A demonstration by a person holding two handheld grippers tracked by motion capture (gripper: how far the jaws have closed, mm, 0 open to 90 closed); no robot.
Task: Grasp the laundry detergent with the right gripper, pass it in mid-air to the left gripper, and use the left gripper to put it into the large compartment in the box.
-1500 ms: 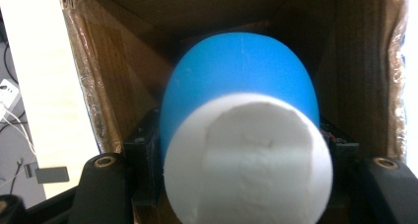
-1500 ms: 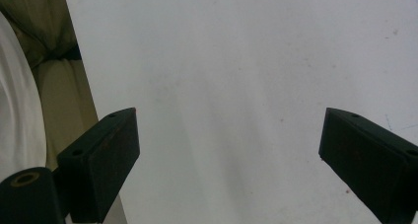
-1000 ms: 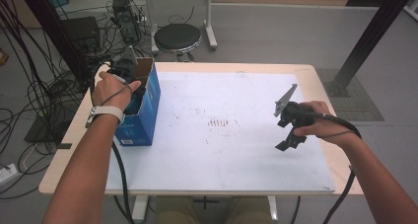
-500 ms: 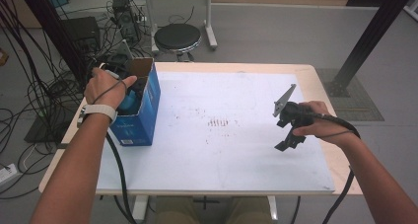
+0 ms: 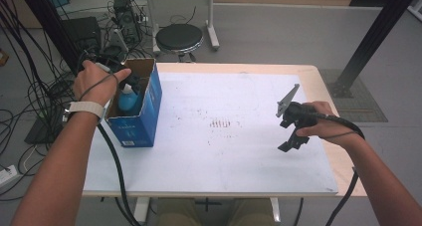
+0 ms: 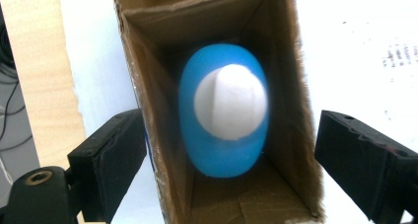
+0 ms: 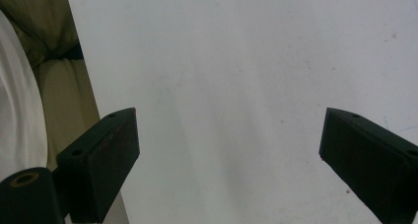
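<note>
Looking straight down from the left claw (image 6: 231, 150), the left gripper view shows a blue bottle (image 6: 224, 110) with a white cap standing in a brown cardboard box (image 6: 291, 86). A cardboard divider crosses the box just beyond the bottle, so it seems to sit in the nearer compartment, though blur softens the edges. The jaws have just been opening and stand apart above the box's two side walls, clear of the bottle.

From the high view, the box (image 5: 149, 104) proves blue outside and rests at the left edge of the white-covered worktop (image 5: 239, 151), with the bottle (image 5: 128, 99) inside and the left claw (image 5: 127, 79) above its open top.

Well apart, the right claw (image 5: 293, 134) hovers over bare worktop (image 7: 236, 61), its jaws wide apart with nothing between them.
</note>
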